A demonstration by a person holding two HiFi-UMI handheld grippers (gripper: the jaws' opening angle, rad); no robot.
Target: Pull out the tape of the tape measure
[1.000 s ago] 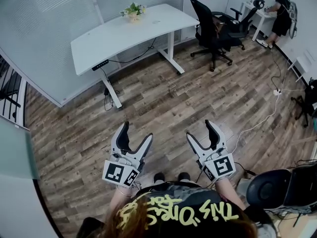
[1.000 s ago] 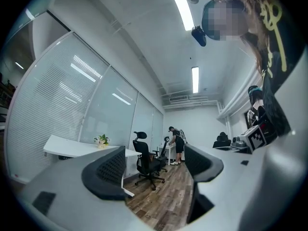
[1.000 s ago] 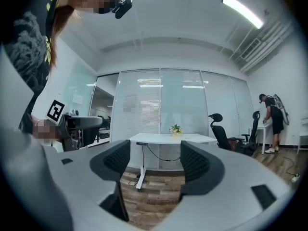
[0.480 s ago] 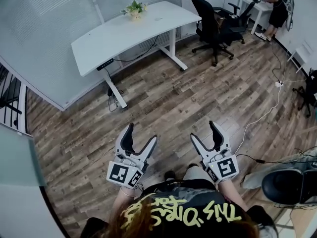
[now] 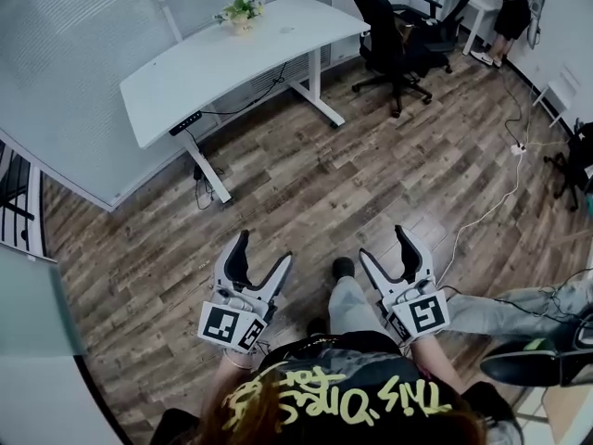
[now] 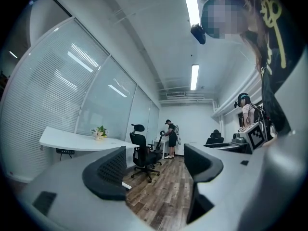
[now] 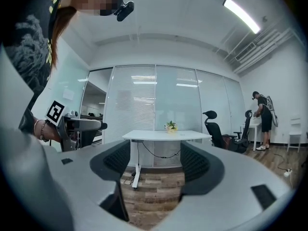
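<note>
The far person (image 5: 512, 7) is cut off by the top edge; a dark object (image 5: 533, 367) at the right edge is unidentifiable.

The person wears a black top (image 5: 334, 392) with yellow-green lettering, at six o'clock in the head view, along with grey trousers (image 5: 346, 304) and a dark shoe (image 5: 343, 267). A thin bracelet (image 7: 41, 129) circles the left wrist. The left hand-held gripper (image 5: 263, 247) and the right hand-held gripper (image 5: 383, 242) each have a pale grey shell, black ribbed pads (image 6: 111, 170) and a cube (image 5: 227, 324) with black-and-white square markers.
</note>
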